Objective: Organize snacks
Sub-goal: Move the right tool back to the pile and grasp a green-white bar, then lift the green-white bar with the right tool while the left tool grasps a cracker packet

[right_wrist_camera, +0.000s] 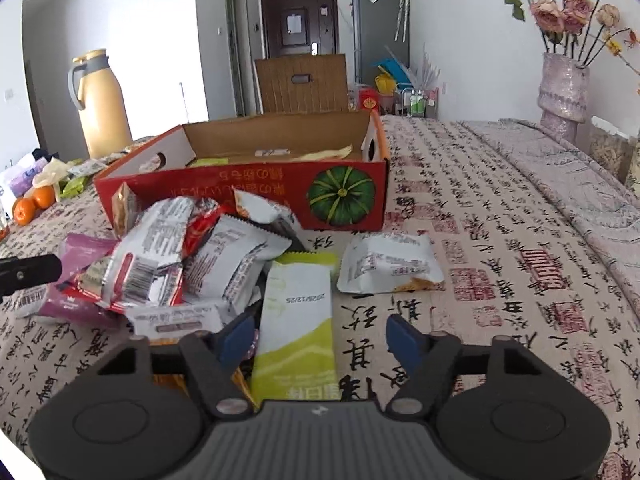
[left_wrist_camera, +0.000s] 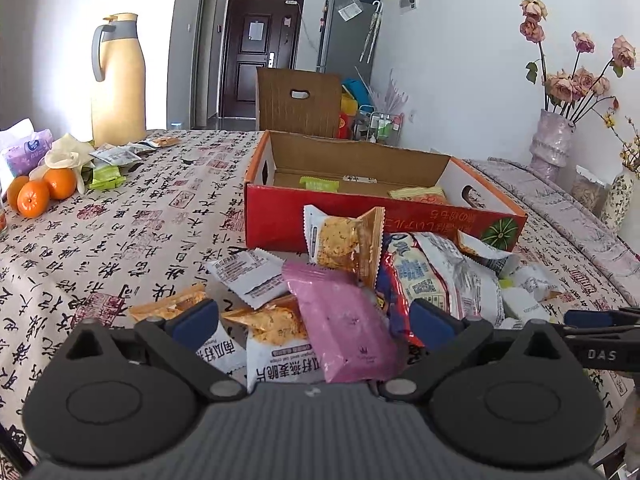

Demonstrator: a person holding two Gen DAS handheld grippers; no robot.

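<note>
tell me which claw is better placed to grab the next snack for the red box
Right, probably. The right claw is open around one green and white snack bar lying flat, apart from the heap. The left claw straddles several overlapping packets, including a pink packet, so a clean single pick looks harder. The red box sits just ahead.

Snack packets (left_wrist_camera: 344,292) heaped on tablecloth, open red cardboard box (left_wrist_camera: 360,216) behind, few inside
</note>
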